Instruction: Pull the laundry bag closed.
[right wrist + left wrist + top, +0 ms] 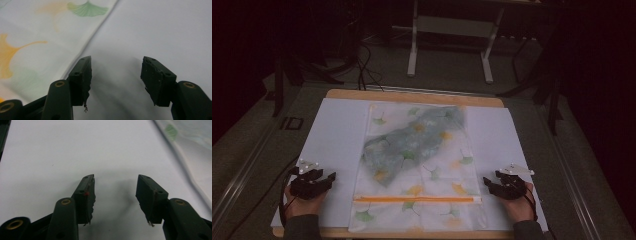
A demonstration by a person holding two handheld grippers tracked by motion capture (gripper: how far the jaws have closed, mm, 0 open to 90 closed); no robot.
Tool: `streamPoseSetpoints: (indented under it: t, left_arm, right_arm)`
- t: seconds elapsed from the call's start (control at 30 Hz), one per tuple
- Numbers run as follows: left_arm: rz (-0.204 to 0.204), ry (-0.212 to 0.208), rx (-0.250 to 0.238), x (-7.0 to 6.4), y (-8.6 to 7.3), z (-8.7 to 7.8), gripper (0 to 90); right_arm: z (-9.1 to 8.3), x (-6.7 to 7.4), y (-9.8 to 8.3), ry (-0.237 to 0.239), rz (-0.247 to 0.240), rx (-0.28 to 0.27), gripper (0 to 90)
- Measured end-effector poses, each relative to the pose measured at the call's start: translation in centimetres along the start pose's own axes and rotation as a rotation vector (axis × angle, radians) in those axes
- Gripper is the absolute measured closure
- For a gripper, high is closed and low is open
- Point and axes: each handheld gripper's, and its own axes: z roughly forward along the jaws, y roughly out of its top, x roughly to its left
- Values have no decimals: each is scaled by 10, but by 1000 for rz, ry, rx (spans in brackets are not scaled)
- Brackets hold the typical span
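A translucent zip bag (422, 145) printed with green and orange ginkgo leaves lies flat in the middle of the white table cover (337, 135). An orange zip strip (414, 199) runs across its near end. Inside it lies a grey-green cloth (412, 142). My left gripper (331, 180) rests on the cover to the left of the bag, open, with nothing between its jaws. My right gripper (488, 182) rests to the right of the bag, open and empty too. In the right gripper view the bag's edge (82, 47) runs just beside the left jaw; in the left gripper view the bag (190, 147) lies at the upper right.
The cover lies on a wooden tabletop (412, 96) whose edge shows at the far side. Beyond the table stands a white frame (452, 45) on a dark floor with cables (367, 70). A person's hands hold the grippers at the near edge.
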Motion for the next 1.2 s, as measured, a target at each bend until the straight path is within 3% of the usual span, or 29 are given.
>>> streamPoseSetpoints:
  t: [0.07, 0.17, 0.2, 0.47, 0.73, 0.97, 1.0, 1.2]
  left_arm:
    - [22, -26, -8, -2, 1, -1, 527]
    - [26, -26, -6, -3, 0, -2, 534]
    - [52, -42, -1, -4, -1, -2, 533]
    - [52, -75, 5, -4, -1, -3, 545]
    - [51, -79, -1, -4, -1, -5, 559]
    - [86, -78, 11, -7, -1, -5, 560]
    - [89, -80, 9, -7, 0, -5, 561]
    - [79, -90, 20, -6, -1, -5, 562]
  right_arm:
    - [-1, 2, 1, 7, -19, 3, 438]
    - [-1, 3, 2, 13, -19, 6, 439]
    - [-2, 4, 3, 20, -29, 5, 447]
    - [-4, 9, 10, 56, -61, 10, 452]
    - [-5, 15, 14, 74, -84, 10, 451]
    - [-6, 21, 18, 96, -111, 6, 451]
    - [-6, 23, 19, 150, -95, -10, 460]
    - [-6, 30, 23, 175, -118, -9, 481]
